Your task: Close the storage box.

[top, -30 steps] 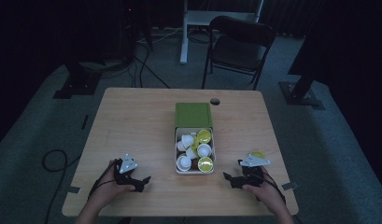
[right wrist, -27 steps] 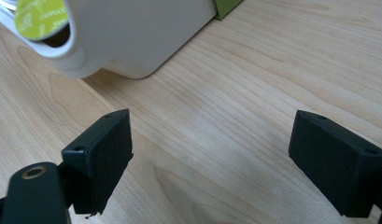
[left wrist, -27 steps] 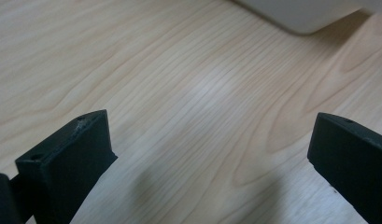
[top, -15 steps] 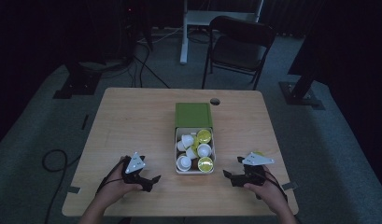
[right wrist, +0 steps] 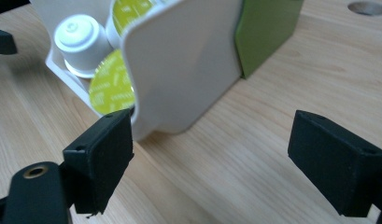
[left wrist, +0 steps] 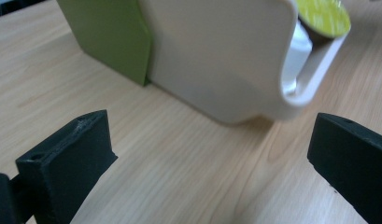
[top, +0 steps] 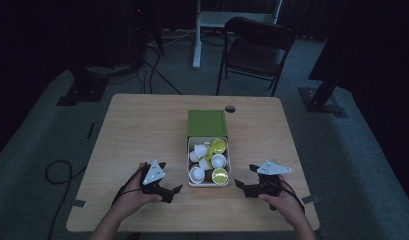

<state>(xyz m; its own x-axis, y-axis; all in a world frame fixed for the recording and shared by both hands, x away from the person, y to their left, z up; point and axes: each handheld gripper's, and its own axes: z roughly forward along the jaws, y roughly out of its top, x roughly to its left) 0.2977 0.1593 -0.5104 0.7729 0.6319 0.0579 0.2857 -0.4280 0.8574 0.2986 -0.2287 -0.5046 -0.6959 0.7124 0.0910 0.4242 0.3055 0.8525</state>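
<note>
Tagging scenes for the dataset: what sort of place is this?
Likely a dim lab or recording studio, not a home: a lone wooden table on grey carpet, a folding chair behind it, and cables trailing across the floor.

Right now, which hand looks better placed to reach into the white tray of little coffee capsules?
Probably the left gripper: it sits closer to the white plastic tray, jaws open. The right gripper, also open, waits slightly farther off.
</note>
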